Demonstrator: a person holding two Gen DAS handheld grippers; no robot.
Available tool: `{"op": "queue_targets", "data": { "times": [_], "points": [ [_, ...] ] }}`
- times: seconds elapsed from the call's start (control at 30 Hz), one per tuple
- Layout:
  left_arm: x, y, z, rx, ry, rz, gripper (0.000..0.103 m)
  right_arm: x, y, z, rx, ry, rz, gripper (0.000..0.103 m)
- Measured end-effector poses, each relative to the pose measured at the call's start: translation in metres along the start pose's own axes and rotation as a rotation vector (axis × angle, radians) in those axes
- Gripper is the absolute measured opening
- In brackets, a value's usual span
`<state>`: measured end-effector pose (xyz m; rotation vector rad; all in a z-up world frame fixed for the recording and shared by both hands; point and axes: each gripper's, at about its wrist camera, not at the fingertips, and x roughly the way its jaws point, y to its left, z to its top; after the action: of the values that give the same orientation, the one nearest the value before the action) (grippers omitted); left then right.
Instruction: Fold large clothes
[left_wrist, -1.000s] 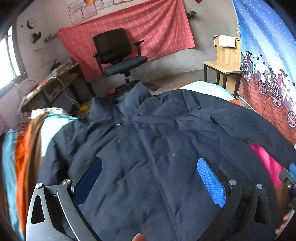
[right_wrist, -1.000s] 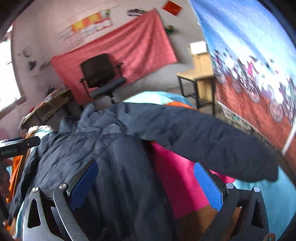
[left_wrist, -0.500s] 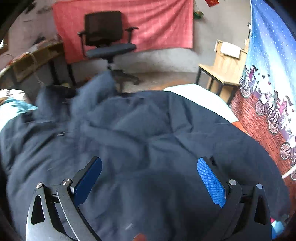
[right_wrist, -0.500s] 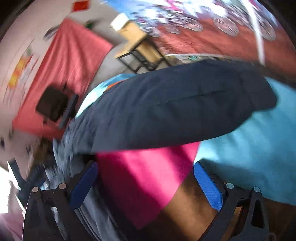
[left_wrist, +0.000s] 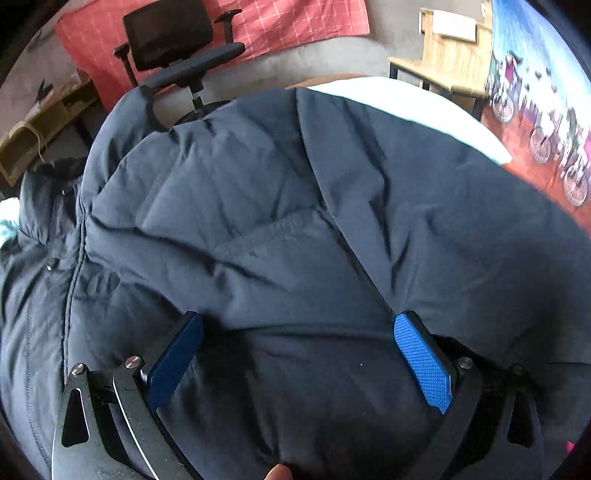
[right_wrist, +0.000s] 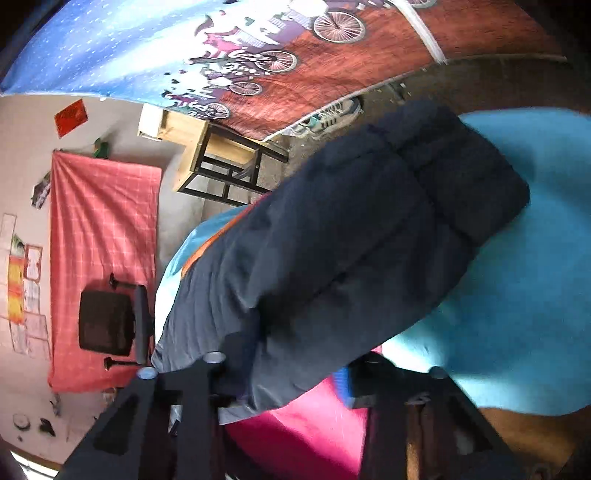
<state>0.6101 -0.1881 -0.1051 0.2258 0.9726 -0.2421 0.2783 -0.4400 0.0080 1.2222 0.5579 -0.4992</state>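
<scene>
Jacket spread flat, first sleeve fold only just starting.

The left claw hovers wide open over the body of the dark jacket, gripping nothing; the right claw looks closed on the sleeve near its shoulder end, though its pads are mostly hidden. No fold appears made yet, so both sleeves and the body remain. Only the right view shows the sleeve stretched over the turquoise and pink bedding; only the left shows the zip front.

The right gripper is rolled sideways, its fingers closed on the edge of a dark navy padded jacket. The sleeve stretches over turquoise cloth and pink cloth.
</scene>
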Motion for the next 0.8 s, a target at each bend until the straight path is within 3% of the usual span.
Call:
{"op": "queue_targets", "data": {
  "times": [0.17,0.23,0.37,0.47,0.63,0.8],
  "points": [
    [-0.058,0.071,-0.017,-0.259,-0.129,-0.225,0.101,-0.037,0.081,-0.004,-0.387,-0.149,0.046,0.009],
    [-0.082,0.104,-0.031,-0.325,-0.151,-0.266,0.101,-0.055,0.120,-0.012,-0.546,-0.200,0.101,0.009],
    [-0.130,0.166,-0.073,-0.390,-0.166,-0.231,0.101,-0.078,0.193,-0.051,-0.822,-0.263,0.245,0.009],
    [-0.158,0.204,-0.098,-0.437,-0.175,-0.188,0.101,-0.093,0.233,-0.110,-0.976,-0.279,0.357,0.009],
    [-0.206,0.254,-0.137,-0.464,-0.212,-0.074,0.101,-0.081,0.277,-0.229,-1.230,-0.201,0.492,0.009],
    [-0.244,0.294,-0.168,-0.519,-0.286,0.002,0.101,-0.054,0.286,-0.332,-1.509,-0.086,0.501,0.009]
  ]
}}
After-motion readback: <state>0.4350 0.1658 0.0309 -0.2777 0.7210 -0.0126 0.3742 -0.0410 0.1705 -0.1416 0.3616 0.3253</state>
